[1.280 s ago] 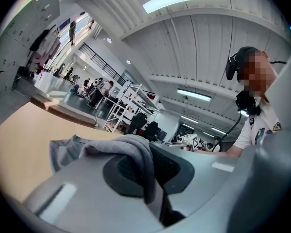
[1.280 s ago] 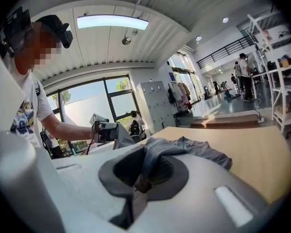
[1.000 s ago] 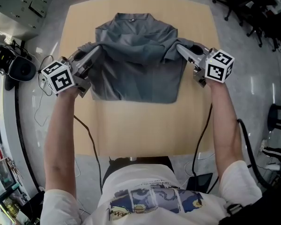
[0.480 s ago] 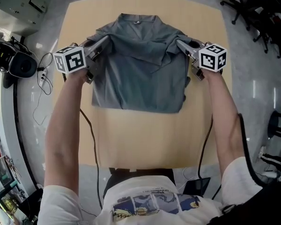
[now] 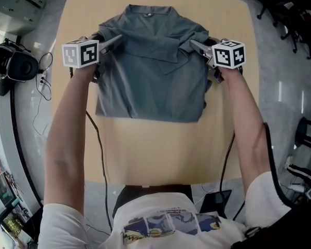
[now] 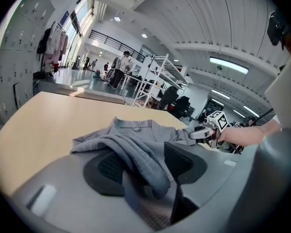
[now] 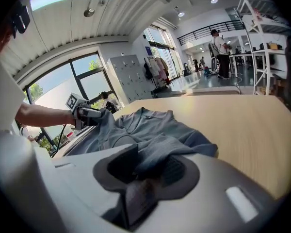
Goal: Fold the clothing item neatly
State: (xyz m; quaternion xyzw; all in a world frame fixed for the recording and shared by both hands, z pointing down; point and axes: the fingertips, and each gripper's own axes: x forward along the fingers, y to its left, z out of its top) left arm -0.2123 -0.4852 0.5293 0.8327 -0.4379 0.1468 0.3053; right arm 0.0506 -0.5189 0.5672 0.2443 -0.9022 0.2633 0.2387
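A grey collared shirt (image 5: pixel 150 82) lies on the wooden table (image 5: pixel 160 144), collar at the far end, both sides folded in over the chest. My left gripper (image 5: pixel 113 39) rests low at the shirt's left shoulder. In the left gripper view a fold of shirt (image 6: pixel 136 135) drapes loosely between the parted jaws of the left gripper (image 6: pixel 143 164), which have just been opening. My right gripper (image 5: pixel 193 44) sits at the right shoulder. Its jaws have just been opening too, and in the right gripper view a bunch of cloth (image 7: pixel 157 147) lies between the pads of the right gripper (image 7: pixel 145 166).
The near half of the table is bare wood. Black headgear (image 5: pixel 15 66) and cables (image 5: pixel 44 82) lie on the floor at the left. Office chairs (image 5: pixel 295 14) stand at the far right. A cable (image 5: pixel 98 154) hangs over the table's near edge.
Both grippers have moved farther from me and lower, toward the collar, laying the shirt's sides down on its chest. Their jaws have parted, and the cloth has gone slack.
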